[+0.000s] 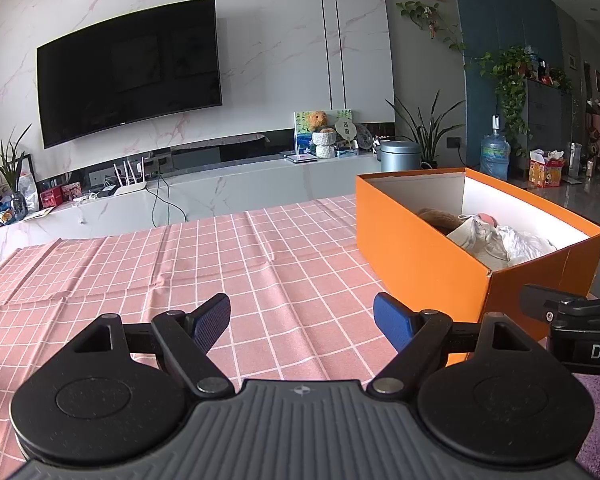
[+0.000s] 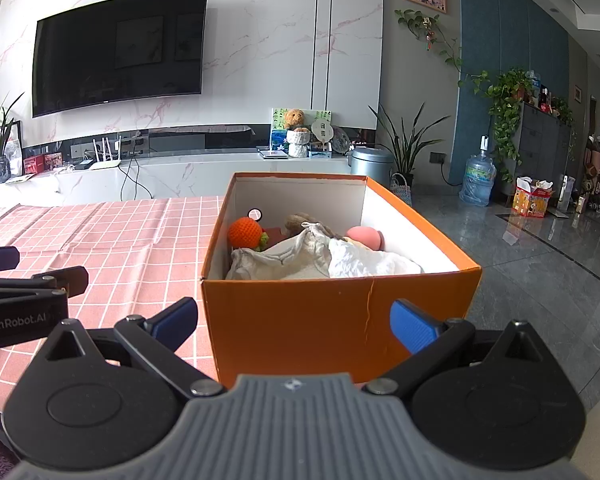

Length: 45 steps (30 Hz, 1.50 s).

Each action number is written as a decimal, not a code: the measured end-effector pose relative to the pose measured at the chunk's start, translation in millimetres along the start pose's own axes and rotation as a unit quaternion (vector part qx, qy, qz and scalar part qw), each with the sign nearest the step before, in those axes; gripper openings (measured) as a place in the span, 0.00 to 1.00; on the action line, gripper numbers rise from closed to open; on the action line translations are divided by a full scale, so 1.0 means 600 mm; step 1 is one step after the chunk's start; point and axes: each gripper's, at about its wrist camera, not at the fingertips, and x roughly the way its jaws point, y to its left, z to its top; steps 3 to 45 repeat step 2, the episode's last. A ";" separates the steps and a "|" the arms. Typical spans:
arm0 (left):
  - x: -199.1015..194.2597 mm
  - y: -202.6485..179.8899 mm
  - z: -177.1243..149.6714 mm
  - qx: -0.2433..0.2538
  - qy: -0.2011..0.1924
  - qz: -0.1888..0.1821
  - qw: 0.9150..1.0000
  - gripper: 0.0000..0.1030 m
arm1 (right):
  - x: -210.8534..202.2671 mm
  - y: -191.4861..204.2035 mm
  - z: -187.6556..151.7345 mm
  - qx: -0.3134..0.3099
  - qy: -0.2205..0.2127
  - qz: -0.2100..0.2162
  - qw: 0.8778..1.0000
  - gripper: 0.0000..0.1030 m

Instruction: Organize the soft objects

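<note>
An orange cardboard box [image 2: 300, 320] [image 1: 420, 252] stands at the right end of a table covered in pink checked cloth [image 1: 220, 264]. Inside lie an orange knitted ball [image 2: 244, 233], a brown plush [image 2: 300, 222], a pink soft ball [image 2: 364, 238] and crumpled white and cream cloths [image 2: 320, 260] [image 1: 500, 240]. My right gripper [image 2: 296, 322] is open just in front of the box's near wall, holding nothing. My left gripper [image 1: 302, 320] is open above bare cloth to the left of the box, holding nothing.
Beyond the table runs a low white TV cabinet [image 1: 220, 184] with a router [image 1: 130, 188] and a wall-mounted TV [image 1: 128, 68]. To the right are a glossy grey floor [image 2: 520, 248], a metal bin [image 2: 370, 162], potted plants and a water bottle [image 2: 478, 180].
</note>
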 end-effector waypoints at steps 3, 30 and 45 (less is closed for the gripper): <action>0.000 0.000 0.000 -0.001 0.001 -0.001 1.000 0.92 | 0.000 0.000 0.000 0.000 0.001 0.000 1.000 0.98; 0.000 0.000 0.000 -0.001 0.001 -0.001 1.000 0.92 | 0.000 0.000 0.000 0.000 0.001 0.000 1.000 0.98; 0.000 0.000 0.000 -0.001 0.001 -0.001 1.000 0.92 | 0.000 0.000 0.000 0.000 0.001 0.000 1.000 0.98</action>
